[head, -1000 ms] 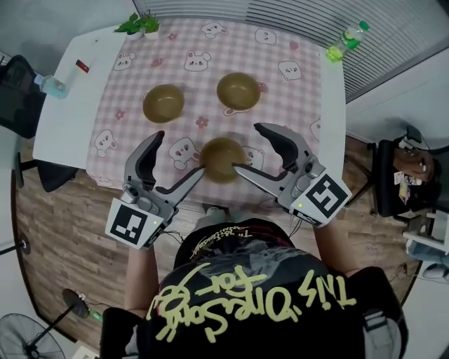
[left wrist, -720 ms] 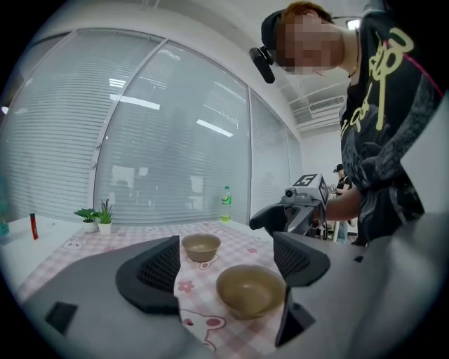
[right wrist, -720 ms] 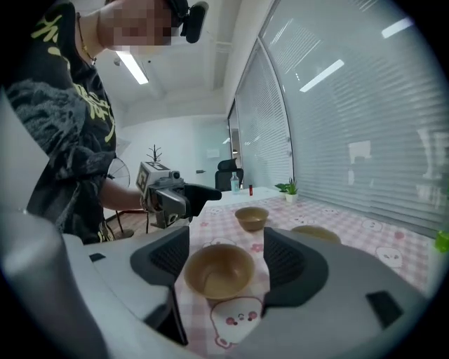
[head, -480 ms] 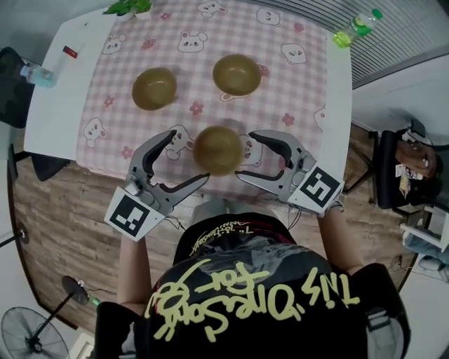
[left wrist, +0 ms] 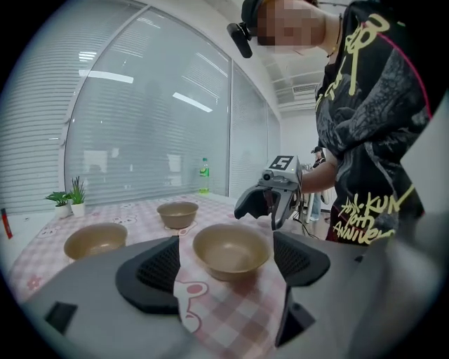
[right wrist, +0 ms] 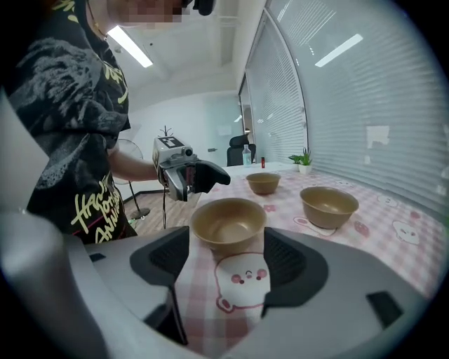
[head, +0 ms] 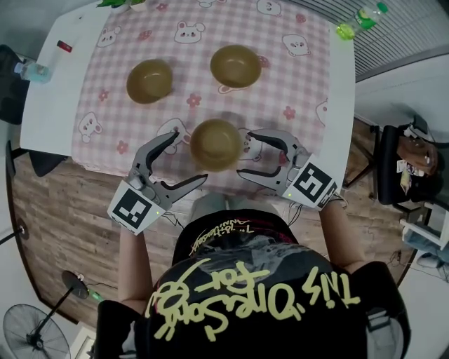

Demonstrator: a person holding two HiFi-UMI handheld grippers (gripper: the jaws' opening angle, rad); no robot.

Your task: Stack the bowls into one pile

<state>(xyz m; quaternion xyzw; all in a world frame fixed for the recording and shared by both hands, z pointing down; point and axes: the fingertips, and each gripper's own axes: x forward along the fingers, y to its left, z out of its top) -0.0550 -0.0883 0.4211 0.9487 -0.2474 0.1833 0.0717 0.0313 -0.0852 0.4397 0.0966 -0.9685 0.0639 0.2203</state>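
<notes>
Three tan bowls stand apart on the pink checked tablecloth (head: 295,84): a near bowl (head: 216,144), a left bowl (head: 149,80) and a far right bowl (head: 236,66). My left gripper (head: 186,158) is open just left of the near bowl, and my right gripper (head: 245,153) is open just right of it. Neither touches the bowl. In the left gripper view the near bowl (left wrist: 231,249) lies ahead between the open jaws, with the right gripper (left wrist: 270,196) beyond it. In the right gripper view the near bowl (right wrist: 228,221) sits ahead of the open jaws and the left gripper (right wrist: 186,177) faces it.
A green bottle (head: 358,19) stands at the table's far right corner and a clear bottle (head: 31,70) at its left side. A small red thing (head: 64,47) lies on the bare white table. A dark chair (head: 403,165) stands on the right. The near table edge runs under both grippers.
Both grippers have moved forward and stand closer to the near bowl's two sides. They stay open. The three bowls have kept their places on the cloth.
</notes>
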